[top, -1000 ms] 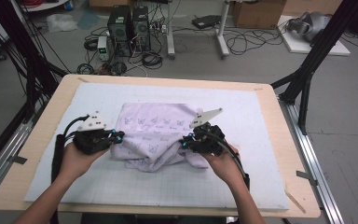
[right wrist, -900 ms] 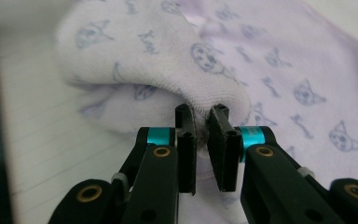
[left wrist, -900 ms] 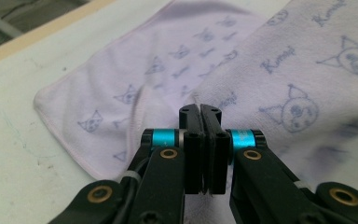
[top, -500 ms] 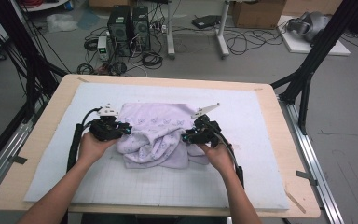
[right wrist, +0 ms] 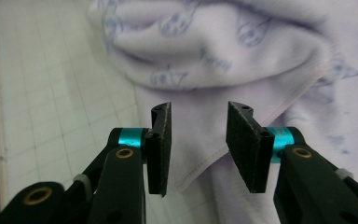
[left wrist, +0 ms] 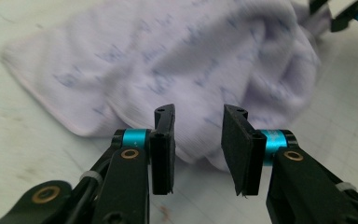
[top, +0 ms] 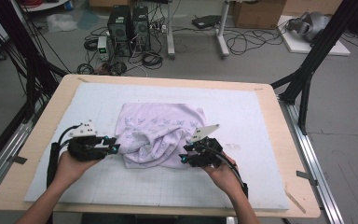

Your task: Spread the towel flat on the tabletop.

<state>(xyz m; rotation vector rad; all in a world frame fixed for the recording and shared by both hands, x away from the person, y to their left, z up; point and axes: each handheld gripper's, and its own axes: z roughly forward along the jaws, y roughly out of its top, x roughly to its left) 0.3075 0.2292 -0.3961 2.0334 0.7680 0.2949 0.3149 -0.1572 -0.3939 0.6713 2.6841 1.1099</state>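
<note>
A pale lilac cloth (top: 161,133) printed with small butterflies lies crumpled on the white gridded mat (top: 242,109). My left gripper (top: 113,145) sits at the cloth's left edge, open, with nothing between its jaws. In the left gripper view the cloth (left wrist: 177,70) bulges just beyond the gripper (left wrist: 198,123), and the other gripper's tips show at the top right. My right gripper (top: 185,156) rests at the cloth's lower right, open. In the right gripper view a hemmed corner of the cloth (right wrist: 200,168) lies under and between the parted jaws of the gripper (right wrist: 198,119).
The mat covers a wooden table (top: 289,140) with black frame posts at both sides. Computer towers (top: 128,23), cables and boxes stand on the floor beyond the far edge. Bare mat stretches in front of and to the right of the cloth.
Both grippers have let go of the cloth and drawn back toward the near edge, the left one also moving left. The cloth now lies more bunched and folded over.
</note>
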